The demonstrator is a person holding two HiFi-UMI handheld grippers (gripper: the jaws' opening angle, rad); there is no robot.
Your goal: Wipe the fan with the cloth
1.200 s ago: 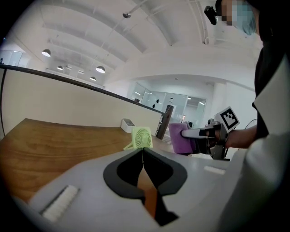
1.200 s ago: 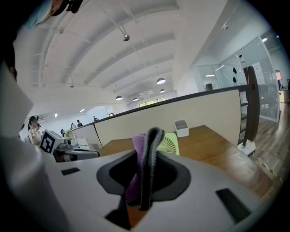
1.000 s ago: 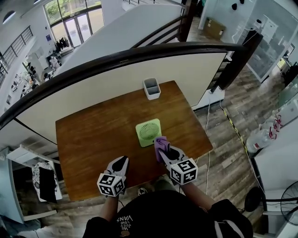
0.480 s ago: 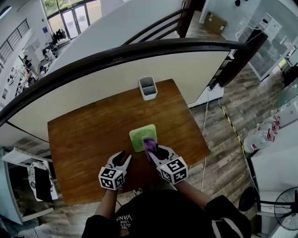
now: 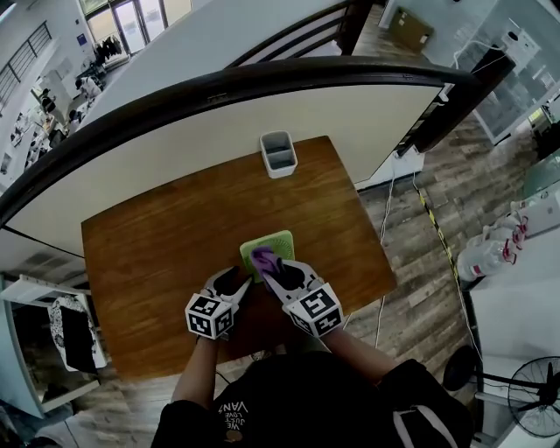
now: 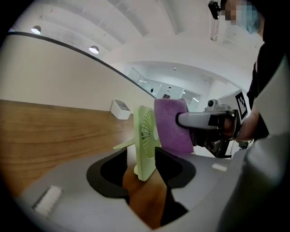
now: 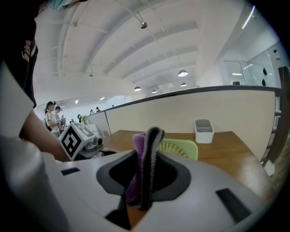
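Pale-green plastic fan (image 6: 146, 136) standing near tabletop (image 5: 157, 245) front edge, between opening jaws of left claw (image 6: 141, 158), no grip yet. Right claw (image 7: 146, 136) clamped on soft purple cloth (image 6: 172, 124) at grille; contact unclear. Probably light, tippy, thin-ribbed: hold frame edges, low.

A brown wooden surface (image 5: 149, 254) stands against a curved cream partition (image 5: 201, 149) capped by a dark rail (image 5: 262, 79). Grey plank floor (image 5: 429, 254) lies at 3 o'clock, and bright windows (image 5: 140, 26) at 11.
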